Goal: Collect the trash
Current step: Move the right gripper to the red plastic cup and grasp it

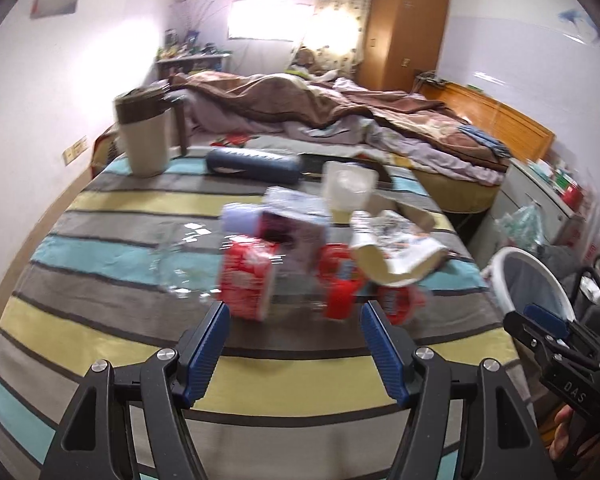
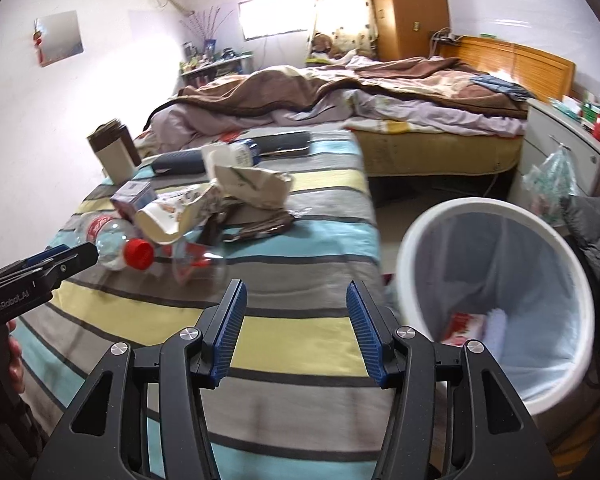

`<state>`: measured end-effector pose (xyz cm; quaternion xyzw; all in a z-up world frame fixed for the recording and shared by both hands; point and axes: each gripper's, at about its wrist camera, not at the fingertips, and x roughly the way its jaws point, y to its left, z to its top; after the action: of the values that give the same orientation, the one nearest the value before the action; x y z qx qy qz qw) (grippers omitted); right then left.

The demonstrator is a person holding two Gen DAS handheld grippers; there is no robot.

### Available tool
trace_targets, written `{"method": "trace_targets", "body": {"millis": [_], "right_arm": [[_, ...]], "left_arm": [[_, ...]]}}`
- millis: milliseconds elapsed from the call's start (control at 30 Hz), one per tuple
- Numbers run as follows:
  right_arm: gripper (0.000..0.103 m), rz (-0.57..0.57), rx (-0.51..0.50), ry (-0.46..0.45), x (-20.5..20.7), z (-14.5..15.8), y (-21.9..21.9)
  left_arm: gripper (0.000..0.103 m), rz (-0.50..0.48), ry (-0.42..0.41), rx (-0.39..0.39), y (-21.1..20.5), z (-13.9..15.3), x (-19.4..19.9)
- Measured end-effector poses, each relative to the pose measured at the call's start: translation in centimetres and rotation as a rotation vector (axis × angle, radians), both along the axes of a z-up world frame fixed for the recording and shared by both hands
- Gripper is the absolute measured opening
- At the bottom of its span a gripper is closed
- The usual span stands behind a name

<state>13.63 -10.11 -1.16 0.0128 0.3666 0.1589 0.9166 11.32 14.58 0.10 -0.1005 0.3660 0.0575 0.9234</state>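
Observation:
A pile of trash lies on the striped cloth (image 1: 100,340): a clear plastic bottle with a red label (image 1: 246,280) and red cap (image 2: 139,254), a second crushed clear bottle (image 2: 196,262), a purple carton (image 1: 292,224), torn paper cups and wrappers (image 2: 204,204), and a white cup (image 1: 348,188). My left gripper (image 1: 294,312) is open, just short of the red-label bottle. My right gripper (image 2: 296,292) is open and empty over the cloth's right part, beside the white trash bin (image 2: 496,216), which holds some scraps.
A beige jug with a brown lid (image 1: 144,132) and a dark blue case (image 1: 252,164) sit at the far side of the cloth. Behind is an unmade bed (image 2: 340,96), a wooden wardrobe (image 1: 408,24) and a white cabinet (image 2: 560,136).

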Motion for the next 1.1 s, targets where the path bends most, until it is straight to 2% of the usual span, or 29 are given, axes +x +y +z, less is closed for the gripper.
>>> {"method": "trace_targets", "body": {"millis": [200, 500, 600, 700, 800, 967, 1000, 1067, 1100], "right_arm": [[0.054, 0.063, 0.007, 0.034, 0.9, -0.7, 3.0], [0.056, 0.126, 0.031, 0.068, 2.1, -1.3, 6.2], [0.066, 0.128, 0.031, 0.090, 2.7, -1.7, 6.5], [0.067, 0.131, 0.017, 0.095, 3.1, -1.9, 7.0], [0.067, 0.128, 0.004, 0.108, 3.6, -2.1, 7.4], [0.067, 0.092, -0.034, 0.131, 4.1, -2.7, 7.5], [0.066, 0.087, -0.032, 0.136, 4.1, -2.8, 7.4], [0.057, 0.082, -0.023, 0.141, 4.2, -2.8, 7.2], [0.049, 0.086, -0.022, 0.139, 4.3, -2.8, 7.2]], "left_arm": [[0.068, 0.056, 0.010, -0.016, 3.5, -0.6, 0.5], [0.068, 0.075, 0.016, -0.044, 6.4, -1.0, 2.2], [0.068, 0.088, 0.007, -0.035, 7.1, -0.7, 2.5], [0.068, 0.079, -0.014, -0.027, 7.7, -0.2, 3.1], [0.078, 0.067, 0.004, -0.036, 8.5, -0.4, 4.3], [0.078, 0.030, 0.032, -0.092, 9.0, -1.6, 5.0], [0.079, 0.019, 0.028, -0.102, 8.9, -1.8, 4.9], [0.079, 0.003, 0.027, -0.099, 8.5, -1.8, 4.8], [0.079, -0.002, 0.026, -0.093, 8.3, -1.8, 4.7]]}}
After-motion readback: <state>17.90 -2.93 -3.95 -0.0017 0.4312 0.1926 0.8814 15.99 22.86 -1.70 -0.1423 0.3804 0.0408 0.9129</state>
